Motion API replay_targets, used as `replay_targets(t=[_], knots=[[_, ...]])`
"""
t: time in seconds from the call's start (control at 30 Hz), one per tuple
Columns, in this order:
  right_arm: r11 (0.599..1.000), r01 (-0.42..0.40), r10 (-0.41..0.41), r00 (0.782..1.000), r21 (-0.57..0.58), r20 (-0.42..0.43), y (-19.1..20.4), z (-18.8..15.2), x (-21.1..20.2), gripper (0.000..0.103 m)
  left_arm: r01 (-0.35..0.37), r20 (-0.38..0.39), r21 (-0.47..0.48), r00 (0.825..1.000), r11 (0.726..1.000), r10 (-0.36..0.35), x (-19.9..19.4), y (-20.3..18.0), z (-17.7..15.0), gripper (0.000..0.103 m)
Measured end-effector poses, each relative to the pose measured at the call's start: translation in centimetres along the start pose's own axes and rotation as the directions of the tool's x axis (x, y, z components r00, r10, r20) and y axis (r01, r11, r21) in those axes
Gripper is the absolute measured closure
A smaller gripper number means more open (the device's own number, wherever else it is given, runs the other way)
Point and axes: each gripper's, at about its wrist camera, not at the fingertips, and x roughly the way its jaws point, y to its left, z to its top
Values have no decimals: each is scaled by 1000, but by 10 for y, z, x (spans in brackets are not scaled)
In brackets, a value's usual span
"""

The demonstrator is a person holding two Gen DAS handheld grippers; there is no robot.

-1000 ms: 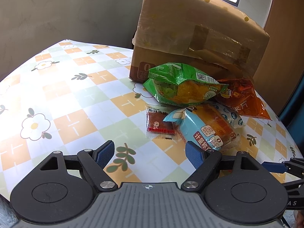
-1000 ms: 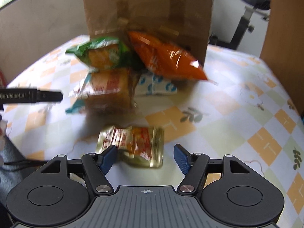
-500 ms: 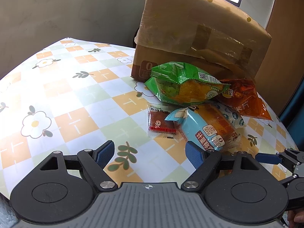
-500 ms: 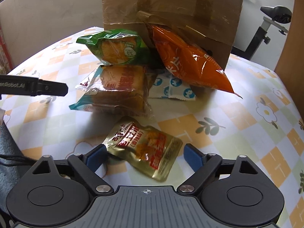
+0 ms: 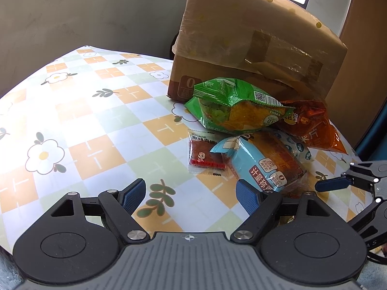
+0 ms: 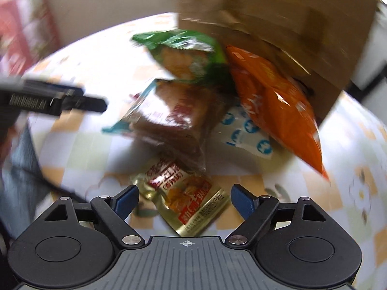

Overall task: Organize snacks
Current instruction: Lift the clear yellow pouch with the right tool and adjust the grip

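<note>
A pile of snacks lies before a taped cardboard box: a green chip bag, an orange chip bag, a blue bread pack, a small red jerky packet and a white-blue packet. A gold-red pouch lies flat on the table between the fingers of my open right gripper. My left gripper is open and empty above the tablecloth, its right finger beside the bread pack. The right gripper also shows at the far right in the left wrist view.
The table has a flower-checked cloth. A grey wall stands behind it and a brown panel at the right. The table's left half holds no objects. The right wrist view is motion-blurred.
My right gripper has moved forward and swung, so the gold-red pouch now sits between its fingers. My left gripper has shifted slightly. Both stay open.
</note>
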Motion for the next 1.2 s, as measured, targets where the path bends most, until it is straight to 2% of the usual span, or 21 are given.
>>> replay_targets(t=[0.1, 0.2, 0.27, 0.37, 0.43, 0.57, 0.63, 0.7, 0.77, 0.83, 0.9, 1.0, 1.1, 1.2], knots=[[996, -24, 25, 1000, -86, 6, -1, 4, 1, 24, -2, 2, 0, 1000, 1000, 2, 0, 0, 0, 19], [992, -62, 64, 998, -111, 9, 0, 9, 6, 28, -6, -3, -3, 1000, 1000, 6, 1, 0, 0, 19], [991, -116, 117, 993, -67, 13, -6, 11, 9, 31, -6, -2, -1, 1000, 1000, 6, 1, 0, 0, 19], [994, -107, 108, 993, -29, 36, -9, 7, 7, 40, -8, 3, -1, 1000, 1000, 8, 1, 1, 1, 19], [995, -96, 95, 995, 36, 41, -12, 3, 3, 43, -8, -2, -6, 1000, 1000, 8, 1, 1, 1, 19], [988, -6, -1, 999, 154, 45, -13, -13, -8, 44, -4, -2, -9, 1000, 1000, 4, 2, 1, 1, 19], [971, 34, -50, 997, 239, 62, -17, -22, -13, 44, -1, 0, -8, 1000, 1000, 1, 1, 0, 1, 19], [933, 88, -123, 989, 349, 78, -23, -29, -16, 44, 1, 0, -7, 1000, 1000, -1, 0, 0, 1, 19], [879, 158, -216, 973, 451, 81, -32, -35, -17, 44, 4, 2, -5, 1000, 1000, -4, -2, -1, 1, 19], [846, 167, -249, 964, 507, 98, -38, -39, -19, 42, 3, 10, -1, 1000, 1000, -3, -4, -1, 1, 19], [853, 153, -243, 962, 498, 121, -41, -45, -23, 42, -2, 19, -5, 1000, 1000, 2, -7, 0, 1, 19], [897, 184, -257, 957, 402, 136, -35, -47, -28, 36, -9, 18, -21, 1000, 1000, 10, -7, 1, 1, 19], [936, 196, -242, 962, 294, 130, -29, -51, -28, 35, -3, 4, -16, 1000, 1000, 3, -4, -2, 1, 19], [952, 195, -232, 962, 236, 143, -23, -55, -27, 34, 2, 4, -5, 1000, 1000, -2, -2, -4, 1, 19]])
